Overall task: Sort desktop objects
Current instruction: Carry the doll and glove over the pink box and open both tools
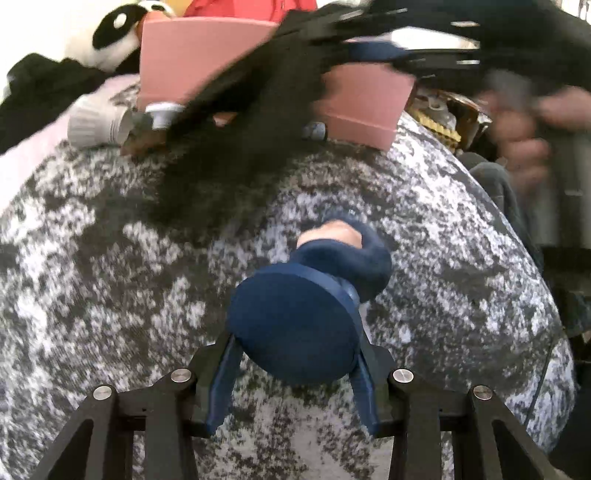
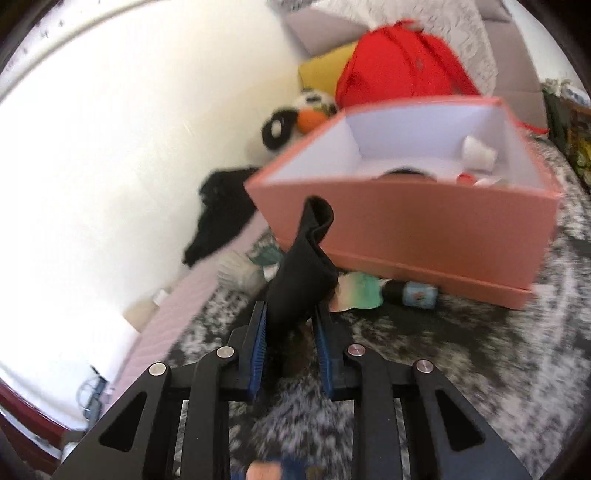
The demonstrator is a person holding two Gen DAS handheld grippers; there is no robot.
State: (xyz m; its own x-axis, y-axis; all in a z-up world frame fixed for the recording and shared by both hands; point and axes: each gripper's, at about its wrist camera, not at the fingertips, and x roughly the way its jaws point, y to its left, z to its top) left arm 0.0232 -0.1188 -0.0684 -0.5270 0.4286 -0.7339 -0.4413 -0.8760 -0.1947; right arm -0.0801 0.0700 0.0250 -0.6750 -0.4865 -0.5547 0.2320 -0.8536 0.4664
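Left tool (image 1: 295, 354): clamped on navy round-headed toy (image 1: 295, 325), above speckled surface (image 1: 110, 277).
Right tool (image 2: 290, 347): clamped on black sock (image 2: 303, 273), just near of pink box (image 2: 406, 229).
Far: panda plush (image 2: 288, 118), red bag (image 2: 399, 66).

A mottled grey-and-white plush cover (image 2: 424, 354) spreads below and ahead of the claw. To its left runs a pale pink quilted strip (image 2: 173, 306), then a bright, washed-out white wall (image 2: 110, 147). Far ahead sits a grey sofa (image 2: 517, 59) with a white lace throw (image 2: 469, 33) and a yellow cushion (image 2: 325, 74).
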